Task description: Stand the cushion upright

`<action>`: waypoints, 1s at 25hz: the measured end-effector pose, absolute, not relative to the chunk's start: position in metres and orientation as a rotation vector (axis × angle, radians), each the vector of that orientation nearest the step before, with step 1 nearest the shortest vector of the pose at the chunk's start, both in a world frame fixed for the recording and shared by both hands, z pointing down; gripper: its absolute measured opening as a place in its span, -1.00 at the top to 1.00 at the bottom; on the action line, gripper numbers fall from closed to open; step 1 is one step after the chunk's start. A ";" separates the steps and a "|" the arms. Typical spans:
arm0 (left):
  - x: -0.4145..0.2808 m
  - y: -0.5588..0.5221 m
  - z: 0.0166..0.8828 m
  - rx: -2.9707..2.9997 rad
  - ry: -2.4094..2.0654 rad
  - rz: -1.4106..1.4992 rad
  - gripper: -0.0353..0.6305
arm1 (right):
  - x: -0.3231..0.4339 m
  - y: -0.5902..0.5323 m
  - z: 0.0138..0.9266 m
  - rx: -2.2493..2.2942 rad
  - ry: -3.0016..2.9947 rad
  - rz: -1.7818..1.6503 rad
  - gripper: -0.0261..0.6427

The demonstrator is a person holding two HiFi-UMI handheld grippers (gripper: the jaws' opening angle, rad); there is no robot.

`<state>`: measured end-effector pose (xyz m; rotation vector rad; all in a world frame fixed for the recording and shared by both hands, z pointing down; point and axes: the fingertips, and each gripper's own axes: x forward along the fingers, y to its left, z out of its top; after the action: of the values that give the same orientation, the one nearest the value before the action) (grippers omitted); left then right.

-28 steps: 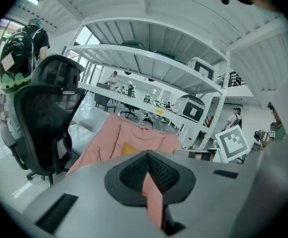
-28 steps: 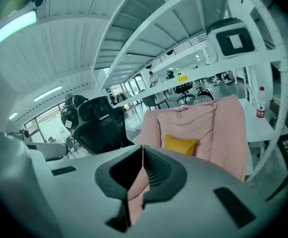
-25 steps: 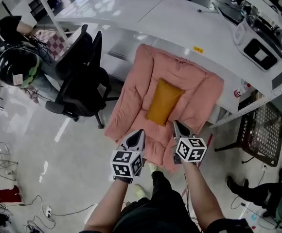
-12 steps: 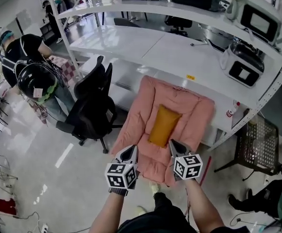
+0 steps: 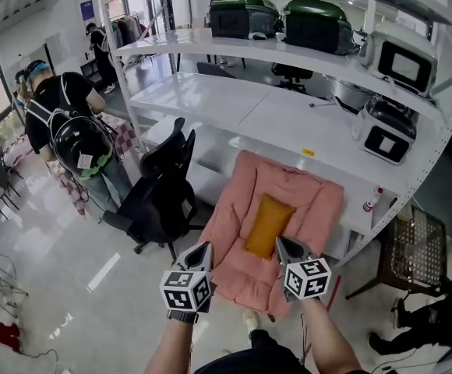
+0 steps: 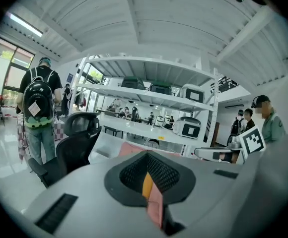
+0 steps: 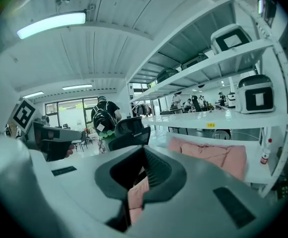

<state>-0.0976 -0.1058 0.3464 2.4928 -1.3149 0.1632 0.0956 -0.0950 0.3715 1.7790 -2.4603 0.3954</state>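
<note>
Fingers of the left gripper are pressed together on a fold of the big pink quilted cushion, and the right gripper is clamped the same way, with pink cloth bunched between its pads. Both hold the cushion's near hem, side by side and a little apart, pointing out over it. From that hem the cushion runs away from the person, and its far end lies against the front edge of the long white worktable. What carries it underneath I cannot make out. A small orange rectangular pillow lies on its middle, and a black office chair stands just to its left. To my eye the step in hand is the lift itself: the hem is taken and held off the floor, but the cushion slopes rather than stands, so the job looks roughly half done. The next move would call for raising both grippers evenly and carrying the hem toward the table, so the slab tips onto its far edge without twisting. The orange pillow seems loose and may slide off, and so thin a pinch on heavy padding could slip.
</note>
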 end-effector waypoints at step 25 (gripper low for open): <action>-0.153 -0.095 0.274 2.542 -1.420 0.023 0.88 | 0.068 -0.089 0.308 1.760 -2.528 0.200 0.91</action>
<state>-0.1534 -0.0951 0.2739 2.5419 -1.4199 0.0235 0.0677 -0.0889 0.3077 1.7600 -2.5275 0.2004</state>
